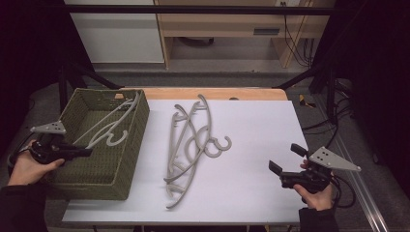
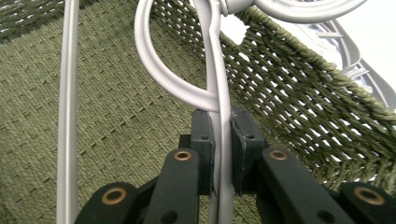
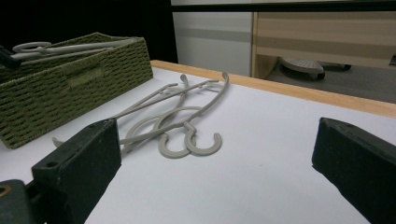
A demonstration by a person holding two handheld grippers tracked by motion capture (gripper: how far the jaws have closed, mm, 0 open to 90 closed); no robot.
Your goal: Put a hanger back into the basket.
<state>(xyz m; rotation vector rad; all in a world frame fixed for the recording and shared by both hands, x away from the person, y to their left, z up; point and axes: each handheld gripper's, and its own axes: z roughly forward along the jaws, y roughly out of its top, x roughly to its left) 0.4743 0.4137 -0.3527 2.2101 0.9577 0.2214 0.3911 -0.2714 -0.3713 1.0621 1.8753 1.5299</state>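
Observation:
A grey plastic hanger (image 1: 107,126) lies tilted across the green woven basket (image 1: 126,159) at the table's left. My left gripper (image 1: 88,152) is shut on one bar of that hanger (image 2: 220,140), its pads (image 2: 204,149) pressed on either side, just below the hook's loop. A pile of several more grey hangers (image 1: 189,145) lies on the white table top, hooks pointing right. The same pile (image 3: 182,119) lies ahead of my right gripper (image 3: 215,172). My right gripper (image 1: 286,158) hovers open near the table's right front, with nothing between its jaws.
The white sheet (image 1: 251,135) covers the table, with a wooden edge (image 1: 212,93) at the back. Dark frame bars (image 1: 300,77) slant down at both back corners. Beyond the table stands a wooden desk (image 1: 227,29) with cables.

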